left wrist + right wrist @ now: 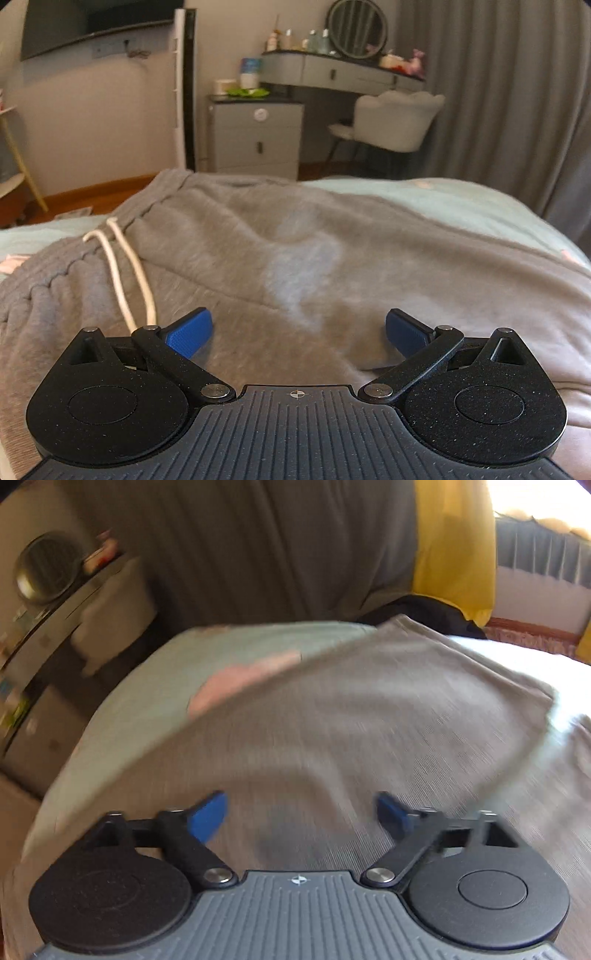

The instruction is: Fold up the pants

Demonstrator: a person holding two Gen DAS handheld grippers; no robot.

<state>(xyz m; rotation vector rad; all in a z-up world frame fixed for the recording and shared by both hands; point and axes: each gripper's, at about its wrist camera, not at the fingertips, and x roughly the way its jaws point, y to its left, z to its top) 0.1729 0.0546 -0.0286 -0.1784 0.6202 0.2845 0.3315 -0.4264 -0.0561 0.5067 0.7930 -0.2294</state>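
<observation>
Grey sweatpants [295, 258] lie spread on a bed, with the ribbed waistband [48, 280] at the left and a white drawstring [125, 273] trailing toward me. My left gripper [298, 328] is open just above the seat of the pants, beside the drawstring ends, holding nothing. In the right wrist view the pant legs [351, 720] stretch away to the cuff end [532, 698] at the right; the picture is blurred. My right gripper [301, 812] is open just above the leg fabric, holding nothing.
The pants rest on a pale green bedsheet [461, 206] with pink patches [240, 683]. Beyond the bed stand a grey drawer unit [255, 136], a vanity desk with mirror [343, 70], a white chair [391, 122] and grey curtains [498, 92].
</observation>
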